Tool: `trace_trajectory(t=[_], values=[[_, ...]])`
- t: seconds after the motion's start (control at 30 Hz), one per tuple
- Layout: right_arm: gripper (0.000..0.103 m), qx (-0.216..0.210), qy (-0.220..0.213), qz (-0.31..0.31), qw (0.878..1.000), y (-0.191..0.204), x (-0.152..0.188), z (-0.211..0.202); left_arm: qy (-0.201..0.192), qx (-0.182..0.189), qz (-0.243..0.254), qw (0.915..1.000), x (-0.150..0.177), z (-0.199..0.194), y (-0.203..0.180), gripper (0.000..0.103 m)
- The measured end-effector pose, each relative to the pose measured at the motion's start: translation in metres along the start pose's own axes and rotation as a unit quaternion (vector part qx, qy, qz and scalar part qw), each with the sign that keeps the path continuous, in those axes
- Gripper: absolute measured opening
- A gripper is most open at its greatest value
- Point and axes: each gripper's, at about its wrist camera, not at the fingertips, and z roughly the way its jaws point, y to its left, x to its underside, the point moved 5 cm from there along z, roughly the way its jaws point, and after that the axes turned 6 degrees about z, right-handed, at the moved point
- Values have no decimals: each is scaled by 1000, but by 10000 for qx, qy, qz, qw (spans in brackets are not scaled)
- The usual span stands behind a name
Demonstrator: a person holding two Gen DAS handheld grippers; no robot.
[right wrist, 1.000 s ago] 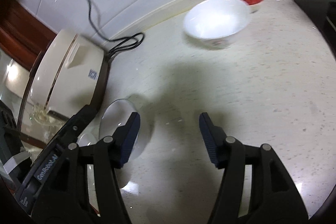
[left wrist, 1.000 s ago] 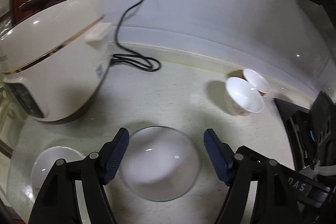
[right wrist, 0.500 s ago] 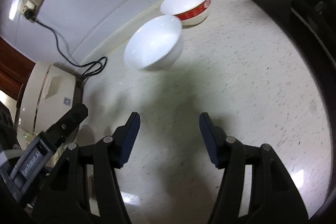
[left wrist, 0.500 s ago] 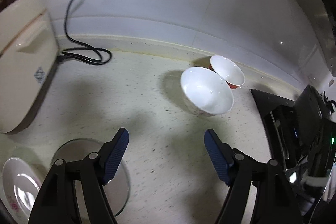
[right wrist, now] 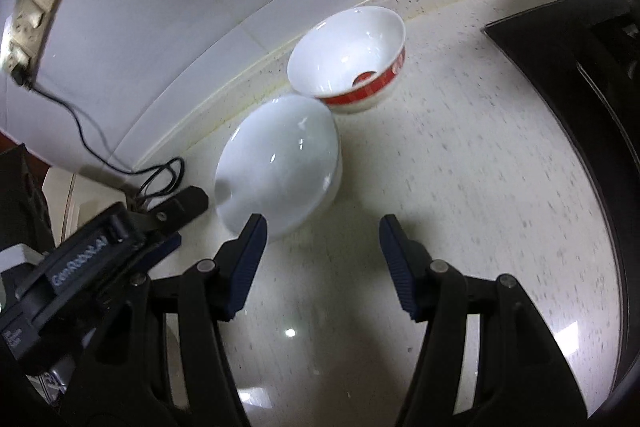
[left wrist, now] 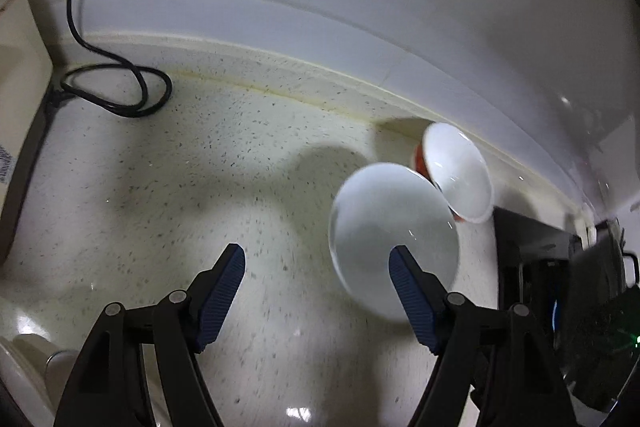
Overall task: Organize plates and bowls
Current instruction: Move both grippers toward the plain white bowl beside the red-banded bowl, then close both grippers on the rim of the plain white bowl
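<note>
Nearest the lenses, both tools are spread wide and hold nothing. The left gripper (left wrist: 316, 275), black-armed with blue ribbed pads, has its right pad overlapping the near side of the plain white porcelain bowl (left wrist: 394, 235) in the left wrist view, though whether it touches the bowl cannot be told from the blurred frame. The right gripper (right wrist: 320, 247) hangs over bare counter, its left pad just beside the plain bowl's near rim (right wrist: 280, 163); the left tool's black body shows at the left of that view.

The step in hand looks like the approach to the bowls, before any grasp. The plain bowl stands on the speckled cream stone counter (right wrist: 460, 187) toward its back edge. Just behind it, close against the raised back lip, stands the white bowl with a red band (right wrist: 352, 63); the two rims appear to touch or nearly so.

Further left along the back edge lies a coiled black power cord (left wrist: 120, 91), and a dark cooktop (right wrist: 580, 75) borders the counter's right side.

The next move probably calls for one gripper to straddle the plain bowl's rim, one pad inside and one outside, close firmly, then lift it clear so it can be nested with the red-banded bowl.
</note>
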Motion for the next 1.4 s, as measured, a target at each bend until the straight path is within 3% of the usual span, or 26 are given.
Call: trace_trajectory(t=[0.23, 0.53, 0.57, 0.63, 0.67, 0.73, 0.77, 0.8, 0.87, 1.17, 1.27, 1.33, 1.4], values=[[62, 106, 170, 96, 9998, 4, -17, 31, 398, -49, -359, 9986, -13, 40, 6, 75], [61, 247, 370, 21, 9990, 4, -20, 56, 422, -191, -366, 9983, -15, 60, 5, 75], [60, 244, 383, 14, 9990, 4, -20, 56, 425, -182, -342, 9983, -16, 62, 5, 75], [48, 181, 414, -32, 9990, 4, -18, 58, 428, -107, -225, 9988, -14, 65, 1, 72], [45, 164, 451, -61, 9988, 3, -17, 59, 449, -68, -107, 9989, -14, 67, -2, 65], [30, -26, 523, -50, 9986, 2, -14, 60, 523, 4, 131, 9985, -11, 71, -9, 43], [26, -130, 501, -45, 9986, 2, -14, 58, 508, 174, 239, 9983, -10, 71, -15, 24], [24, -28, 461, -100, 9989, 2, -14, 56, 471, 219, 347, 9980, -9, 69, -19, 17], [23, 36, 482, -107, 9988, -1, -11, 53, 346, 81, 577, 9977, -4, 61, -24, 13], [19, -8, 758, -112, 9971, -25, 27, 19, 638, 299, 741, 9948, 44, 44, -30, 13], [18, -7, 842, -199, 9962, -28, 41, 10, 713, 333, 834, 9934, 56, 45, -34, 23], [18, 43, 843, -287, 9960, -30, 50, 3, 697, 302, 1013, 9920, 63, 44, -39, 26], [18, 106, 823, -347, 9960, -35, 55, -3, 650, 232, 1298, 9891, 72, 40, -46, 22]])
